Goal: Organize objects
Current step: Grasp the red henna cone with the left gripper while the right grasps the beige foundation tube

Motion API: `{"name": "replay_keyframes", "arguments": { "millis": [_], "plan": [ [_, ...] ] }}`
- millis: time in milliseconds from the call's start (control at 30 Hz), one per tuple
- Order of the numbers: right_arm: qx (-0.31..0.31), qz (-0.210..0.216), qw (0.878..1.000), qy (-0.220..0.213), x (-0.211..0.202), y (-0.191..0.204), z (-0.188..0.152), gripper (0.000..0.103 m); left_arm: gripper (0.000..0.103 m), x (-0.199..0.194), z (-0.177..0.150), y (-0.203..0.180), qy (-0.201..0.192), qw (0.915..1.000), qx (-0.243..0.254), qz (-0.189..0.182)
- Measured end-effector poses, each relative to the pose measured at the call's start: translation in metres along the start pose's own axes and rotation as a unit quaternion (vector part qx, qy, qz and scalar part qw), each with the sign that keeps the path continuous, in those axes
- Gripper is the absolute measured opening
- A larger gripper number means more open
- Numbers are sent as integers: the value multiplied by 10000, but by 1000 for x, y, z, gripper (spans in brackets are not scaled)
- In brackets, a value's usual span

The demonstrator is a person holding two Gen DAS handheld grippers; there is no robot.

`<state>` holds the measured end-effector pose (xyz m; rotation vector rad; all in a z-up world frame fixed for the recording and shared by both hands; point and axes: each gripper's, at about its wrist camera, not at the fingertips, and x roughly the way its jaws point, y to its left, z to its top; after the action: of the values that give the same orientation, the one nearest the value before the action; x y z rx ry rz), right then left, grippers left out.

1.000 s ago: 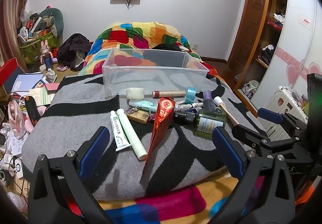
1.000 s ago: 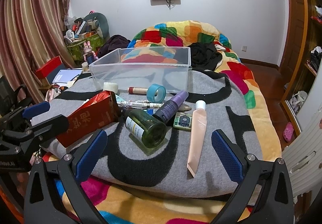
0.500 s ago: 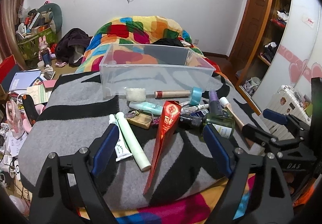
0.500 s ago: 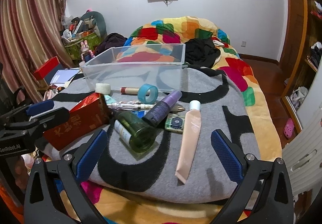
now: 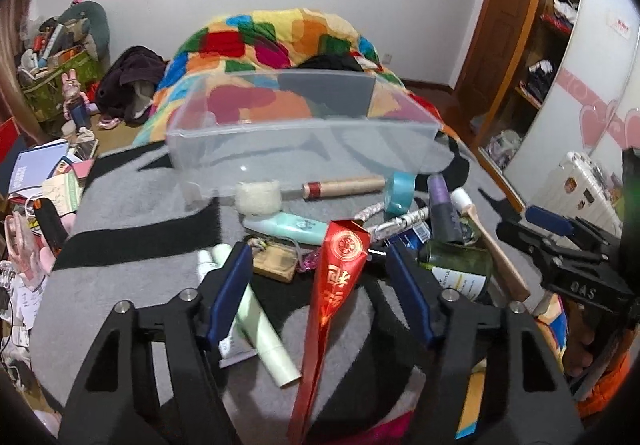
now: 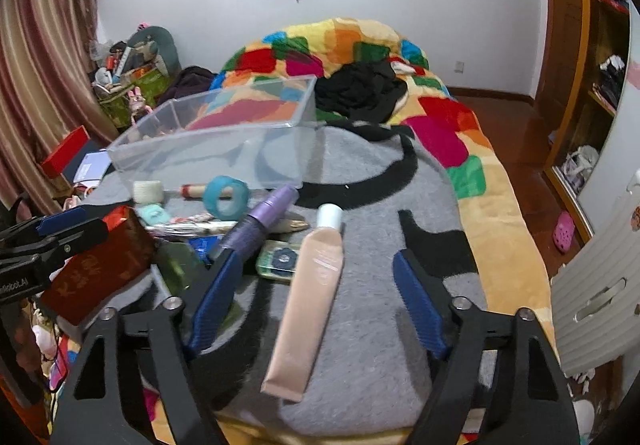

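Note:
A clear plastic bin (image 5: 300,149) stands empty on the grey blanket (image 5: 132,229), and shows in the right wrist view (image 6: 208,149) too. A pile of toiletries lies in front of it. My left gripper (image 5: 320,293) is open, its jaws either side of a red cone-shaped packet (image 5: 336,285). My right gripper (image 6: 316,297) is open, its jaws either side of a beige tube (image 6: 308,305) with a white cap. Nearby lie a purple bottle (image 6: 264,221), a green glass bottle (image 5: 456,269), a blue tape ring (image 6: 226,197) and pale green tubes (image 5: 256,321).
A colourful quilt (image 6: 360,49) and black clothing (image 6: 360,89) lie behind the bin. Clutter, books and a red box (image 6: 66,151) fill the floor to the left. A wooden wardrobe (image 5: 516,17) and white suitcase (image 5: 588,189) stand at the right. The other gripper shows at each view's edge (image 5: 560,245).
Both grippers have moved forward and down towards the pile. The left now straddles the red cone packet and the right straddles the beige tube. Both jaw gaps look narrower.

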<state>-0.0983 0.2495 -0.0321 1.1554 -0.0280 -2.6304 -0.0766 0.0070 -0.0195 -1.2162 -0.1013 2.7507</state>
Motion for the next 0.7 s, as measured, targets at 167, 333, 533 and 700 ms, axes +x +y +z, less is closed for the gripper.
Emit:
{"name": "replay_keyframes", "arguments": {
  "millis": [167, 333, 533, 700],
  "plan": [
    [-28, -28, 9998, 211, 21, -5, 5, 59, 52, 21, -4, -4, 304, 9995, 54, -73],
    [97, 101, 9991, 411, 43, -11, 13, 55, 33, 32, -9, -2, 501, 9985, 2, -207],
    [195, 104, 9985, 491, 52, -17, 19, 41, 29, 30, -11, 1, 450, 9988, -65, -194],
    [163, 21, 9982, 576, 57, -19, 17, 31, 28, 22, -10, 7, 358, 9991, -144, -163]
  ]
}}
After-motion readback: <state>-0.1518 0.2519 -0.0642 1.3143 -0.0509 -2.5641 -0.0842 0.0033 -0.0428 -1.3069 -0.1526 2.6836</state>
